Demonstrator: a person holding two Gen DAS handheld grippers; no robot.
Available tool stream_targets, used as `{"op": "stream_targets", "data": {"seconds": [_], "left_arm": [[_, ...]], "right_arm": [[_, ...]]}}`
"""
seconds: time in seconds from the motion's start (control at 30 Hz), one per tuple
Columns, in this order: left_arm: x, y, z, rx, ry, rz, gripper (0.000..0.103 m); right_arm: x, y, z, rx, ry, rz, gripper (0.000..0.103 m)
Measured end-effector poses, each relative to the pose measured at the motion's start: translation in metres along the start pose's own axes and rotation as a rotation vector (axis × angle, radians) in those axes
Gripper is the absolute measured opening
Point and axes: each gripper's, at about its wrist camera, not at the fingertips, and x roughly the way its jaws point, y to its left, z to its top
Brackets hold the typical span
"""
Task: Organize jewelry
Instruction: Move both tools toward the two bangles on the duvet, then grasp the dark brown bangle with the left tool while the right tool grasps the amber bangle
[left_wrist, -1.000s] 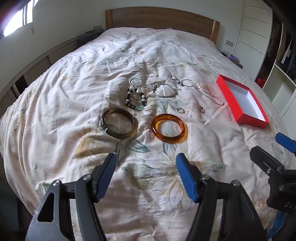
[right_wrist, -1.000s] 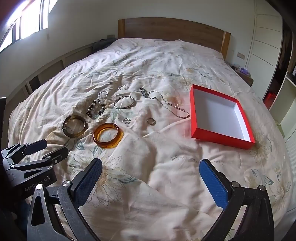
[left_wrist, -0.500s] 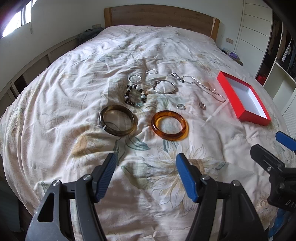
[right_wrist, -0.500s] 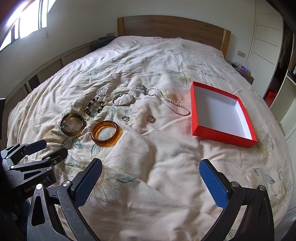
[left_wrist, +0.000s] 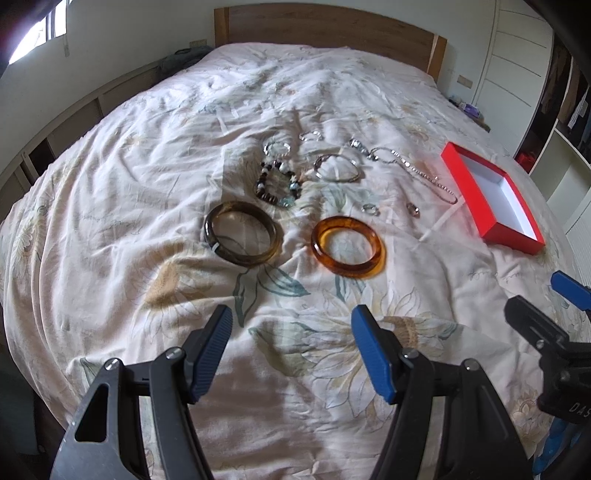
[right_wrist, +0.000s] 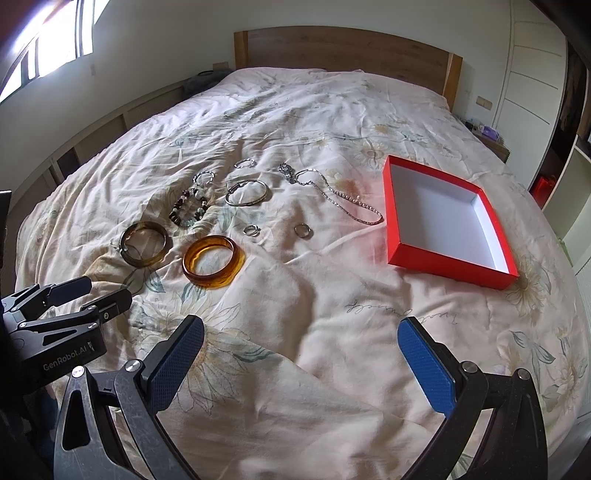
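Jewelry lies on a floral bedspread. A dark brown bangle (left_wrist: 241, 238) (right_wrist: 145, 249) and an amber bangle (left_wrist: 348, 246) (right_wrist: 213, 261) lie nearest. Behind them are a beaded bracelet (left_wrist: 277, 185) (right_wrist: 188, 211), a silver bangle (left_wrist: 337, 168) (right_wrist: 246, 192), a silver necklace (left_wrist: 410, 168) (right_wrist: 341, 195), two rings (left_wrist: 371, 209) (right_wrist: 303, 230) and small silver pieces. An open, empty red box (left_wrist: 491, 195) (right_wrist: 448, 219) lies at the right. My left gripper (left_wrist: 291, 321) is open and empty, short of the bangles. My right gripper (right_wrist: 301, 332) is open and empty over bare bedspread.
A wooden headboard (right_wrist: 343, 50) stands at the far end. White closet doors (right_wrist: 535, 74) and shelves are at the right, low wall cabinets (left_wrist: 74, 118) at the left. The left gripper also shows at the left edge of the right wrist view (right_wrist: 55, 321).
Both grippers have moved slightly forward toward the jewelry, which now looks a little nearer. Nothing was taken hold of.
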Motion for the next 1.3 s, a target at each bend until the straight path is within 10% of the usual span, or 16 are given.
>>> {"op": "stream_targets", "data": {"seconds": [0.47,0.8,1.3], "left_arm": [[0.013,0.026,-0.001,-0.069,0.02,-0.003,0.065],[0.028,0.06,0.009,-0.132,0.022,0.033,0.064],[0.08,0.091,0.062,-0.179,0.051,0.051,0.061]], "right_arm": [[0.007,-0.002,0.0,0.02,-0.006,0.061,0.089],[0.032,0.006,0.003,0.013,0.083,0.232,0.037],[0.111,0.03,0.044,0.016,0.235,0.336,0.036]]}}
